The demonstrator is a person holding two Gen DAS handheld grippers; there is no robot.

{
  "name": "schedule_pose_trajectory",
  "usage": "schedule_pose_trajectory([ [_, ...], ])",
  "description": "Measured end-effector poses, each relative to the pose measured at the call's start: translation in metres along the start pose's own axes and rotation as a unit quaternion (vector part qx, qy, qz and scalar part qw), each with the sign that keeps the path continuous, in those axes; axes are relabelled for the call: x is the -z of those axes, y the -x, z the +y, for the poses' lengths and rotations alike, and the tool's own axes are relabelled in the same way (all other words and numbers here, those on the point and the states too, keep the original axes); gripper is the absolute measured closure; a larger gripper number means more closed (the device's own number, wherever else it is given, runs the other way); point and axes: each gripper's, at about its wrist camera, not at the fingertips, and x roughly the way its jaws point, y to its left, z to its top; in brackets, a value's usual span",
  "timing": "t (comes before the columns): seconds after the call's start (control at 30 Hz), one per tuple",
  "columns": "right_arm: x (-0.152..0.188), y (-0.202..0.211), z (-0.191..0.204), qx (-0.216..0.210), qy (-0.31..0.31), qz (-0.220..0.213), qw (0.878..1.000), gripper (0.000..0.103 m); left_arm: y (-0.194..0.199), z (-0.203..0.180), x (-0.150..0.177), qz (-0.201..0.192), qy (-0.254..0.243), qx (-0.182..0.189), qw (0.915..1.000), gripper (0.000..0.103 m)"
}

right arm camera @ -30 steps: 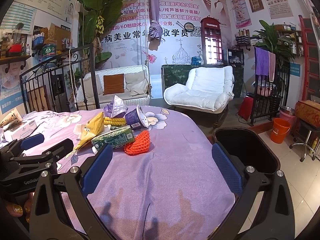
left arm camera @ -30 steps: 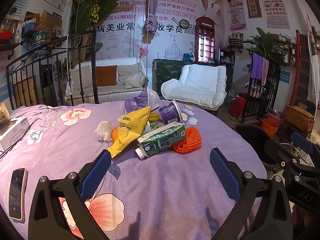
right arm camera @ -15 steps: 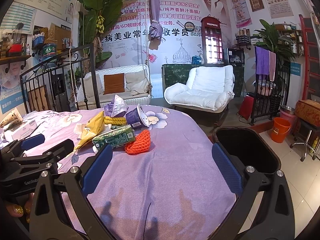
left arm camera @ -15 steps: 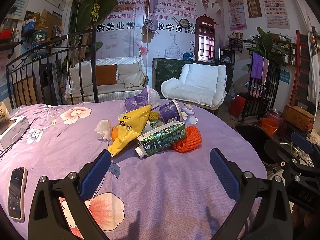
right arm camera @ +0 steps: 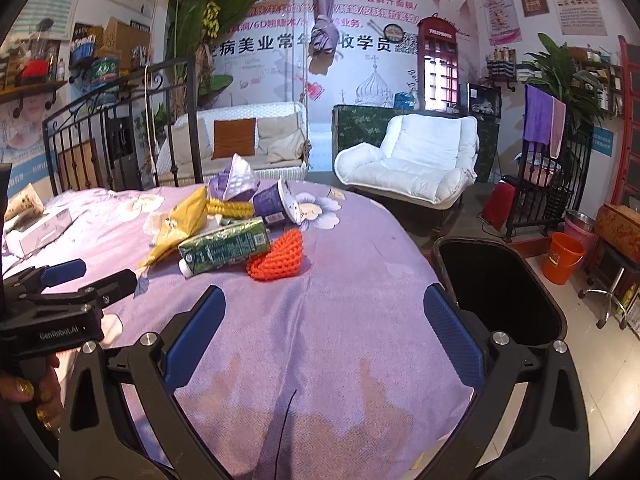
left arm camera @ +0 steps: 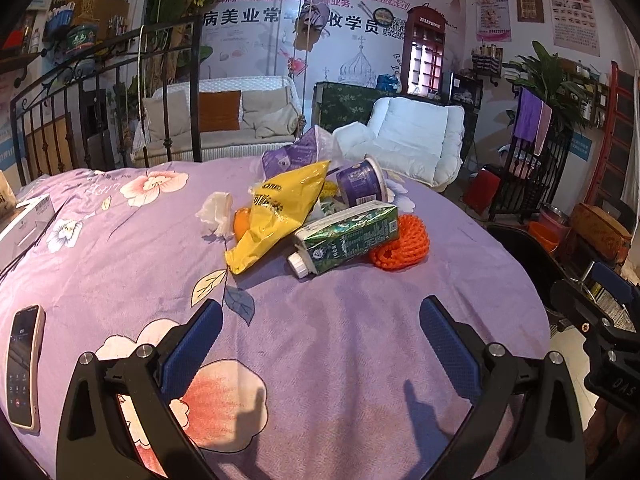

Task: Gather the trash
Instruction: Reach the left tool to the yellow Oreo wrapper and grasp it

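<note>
A heap of trash lies mid-bed on the purple floral bedspread: a green drink carton on its side, a yellow snack bag, an orange foam net, a purple cup, a purple wrapper, a white tissue and an orange fruit. My left gripper hovers open, short of the heap, holding nothing. My right gripper is also open and empty, nearer the carton and net. The black bin stands by the bed's right edge.
A phone lies on the bedspread at the left, and a white box sits farther back. An iron headboard lines the far left side. A white armchair, an orange bucket and a stool stand on the floor.
Both views have shifted very slightly toward the trash heap. Both grippers stay open and nothing on the bed has moved.
</note>
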Motion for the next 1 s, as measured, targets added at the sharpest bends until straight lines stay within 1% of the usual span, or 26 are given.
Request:
schedule_pose_trajectory([
  [0.1, 0.000, -0.007, 0.005, -0.012, 0.010, 0.012, 1.000, 0.005, -0.005, 0.013, -0.001, 0.010, -0.004, -0.011, 0.9999, 0.005],
  [0.17, -0.001, -0.014, 0.009, -0.028, 0.017, 0.024, 0.999, 0.005, -0.010, 0.018, -0.007, 0.019, -0.014, -0.015, 0.9996, 0.005],
  [0.23, -0.003, -0.022, 0.014, -0.041, 0.026, 0.035, 0.998, 0.005, -0.017, 0.027, -0.019, 0.033, -0.012, -0.007, 0.9994, 0.005],
  [0.3, -0.006, -0.030, 0.019, -0.051, 0.033, 0.043, 0.997, 0.005, -0.024, 0.036, -0.032, 0.037, -0.005, 0.002, 0.9993, 0.005],
  [0.4, -0.010, -0.044, 0.020, -0.077, 0.016, 0.065, 0.995, 0.005, -0.041, 0.041, -0.051, 0.040, -0.005, 0.009, 0.9991, 0.005],
  [0.43, -0.011, -0.048, 0.020, -0.083, 0.008, 0.071, 0.994, 0.005, -0.049, 0.040, -0.056, 0.046, -0.004, 0.012, 0.9988, 0.005],
  [0.47, -0.011, -0.051, 0.021, -0.087, 0.005, 0.076, 0.993, 0.005, -0.057, 0.041, -0.059, 0.052, -0.004, 0.014, 0.9986, 0.006],
  [0.5, -0.012, -0.054, 0.023, -0.088, 0.006, 0.079, 0.993, 0.005, -0.064, 0.042, -0.063, 0.058, -0.004, 0.015, 0.9982, 0.010],
  [0.57, -0.011, -0.056, 0.027, -0.087, 0.017, 0.081, 0.993, 0.005, -0.082, 0.043, -0.069, 0.074, -0.007, 0.016, 0.9971, 0.015],
  [0.67, -0.012, -0.057, 0.028, -0.087, 0.026, 0.087, 0.992, 0.005, -0.101, 0.046, -0.071, 0.100, -0.025, 0.018, 0.9945, 0.019],
  [0.73, -0.012, -0.058, 0.026, -0.086, 0.026, 0.091, 0.992, 0.005, -0.106, 0.050, -0.068, 0.110, -0.039, 0.022, 0.9929, 0.019],
  [0.9, -0.010, -0.066, 0.019, -0.083, 0.019, 0.100, 0.991, 0.005, -0.114, 0.051, -0.065, 0.131, -0.085, 0.010, 0.9877, 0.022],
  [0.93, -0.010, -0.068, 0.018, -0.083, 0.017, 0.101, 0.991, 0.005, -0.118, 0.050, -0.066, 0.134, -0.095, 0.005, 0.9864, 0.023],
  [1.0, -0.011, -0.070, 0.018, -0.084, 0.014, 0.103, 0.991, 0.005, -0.127, 0.048, -0.066, 0.143, -0.111, 0.002, 0.9834, 0.031],
])
